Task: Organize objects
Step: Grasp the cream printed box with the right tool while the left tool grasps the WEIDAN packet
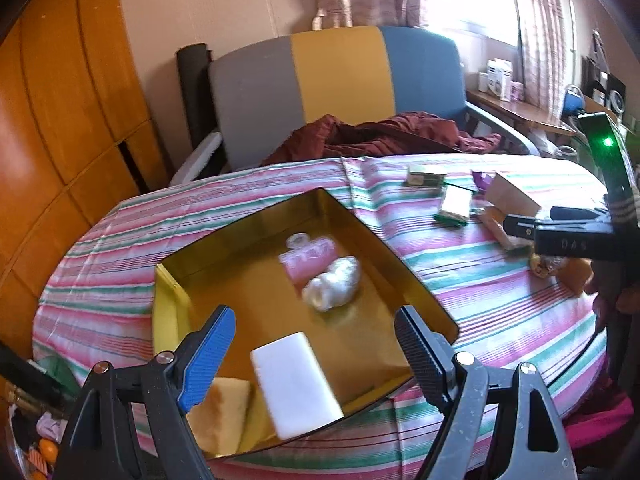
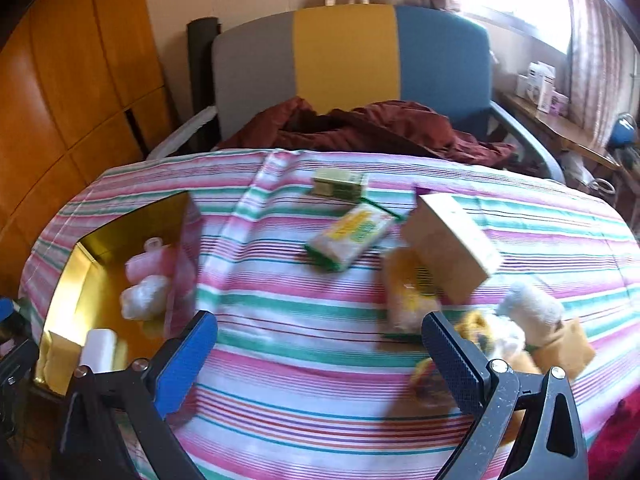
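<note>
The surface (image 2: 320,360), under a striped cloth, carries everything, so the sorting runs from its right side to its left. On the left sits one gold tin (image 1: 280,216), open on top, the likely collecting place for the loose things. I count five things in it: one white block (image 1: 296,384) leaning on the near wall, one yellow sponge (image 1: 220,412) beside it, one pink roll (image 1: 312,260), one white crumpled wad (image 1: 332,284) touching the roll, and one small clear ring (image 1: 298,240) behind them.

Outside the tin, one tan box (image 2: 452,240) lies tilted on a yellow packet (image 2: 408,292); one green-edged packet (image 2: 352,240) and one small green carton (image 2: 340,186) lie farther back. A blurred heap at the near right cannot be counted.

The left claw (image 1: 316,348) hovers above the tin with fingers apart and empty. The right claw (image 2: 320,354) hangs over bare cloth, also spread and empty, probably heading for the unsorted heap.
</note>
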A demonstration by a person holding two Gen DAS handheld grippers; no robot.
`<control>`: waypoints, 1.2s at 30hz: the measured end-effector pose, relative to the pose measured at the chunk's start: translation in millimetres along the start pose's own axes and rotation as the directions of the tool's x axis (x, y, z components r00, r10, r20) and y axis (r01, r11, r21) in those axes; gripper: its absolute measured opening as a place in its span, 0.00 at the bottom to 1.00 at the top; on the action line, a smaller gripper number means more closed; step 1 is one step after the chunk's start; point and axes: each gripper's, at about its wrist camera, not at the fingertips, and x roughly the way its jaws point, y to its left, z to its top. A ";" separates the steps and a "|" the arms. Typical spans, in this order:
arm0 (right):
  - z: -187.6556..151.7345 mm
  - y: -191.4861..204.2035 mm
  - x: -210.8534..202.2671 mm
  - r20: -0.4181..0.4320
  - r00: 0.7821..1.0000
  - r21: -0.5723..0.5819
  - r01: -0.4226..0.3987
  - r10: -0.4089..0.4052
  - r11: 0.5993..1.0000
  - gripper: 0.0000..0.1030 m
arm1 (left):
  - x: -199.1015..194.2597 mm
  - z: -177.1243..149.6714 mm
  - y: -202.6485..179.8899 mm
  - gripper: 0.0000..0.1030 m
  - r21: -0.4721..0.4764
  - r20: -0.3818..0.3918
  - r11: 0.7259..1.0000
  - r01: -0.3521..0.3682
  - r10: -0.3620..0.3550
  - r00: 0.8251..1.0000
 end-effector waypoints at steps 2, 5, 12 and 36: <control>1.2 -17.2 0.9 -0.011 1.000 0.026 0.010 -0.010 1.000 1.00 | 4.7 4.1 -4.7 0.81 -0.003 -0.010 0.999 0.055 -0.055 0.998; 3.6 -44.1 1.0 -0.028 0.999 0.065 0.048 -0.046 0.997 1.00 | 12.4 9.4 -10.3 0.79 -0.023 -0.031 0.992 0.126 -0.126 0.992; 14.5 -99.4 0.4 -0.044 0.990 0.114 0.135 -0.131 0.984 1.00 | 31.4 20.2 -25.0 0.78 -0.047 -0.087 0.970 0.238 -0.241 0.966; 64.1 -122.7 99.4 -0.187 0.982 -0.080 0.004 -0.019 0.997 0.54 | 113.1 92.6 -97.9 0.78 0.056 -0.214 0.911 0.407 -0.388 0.897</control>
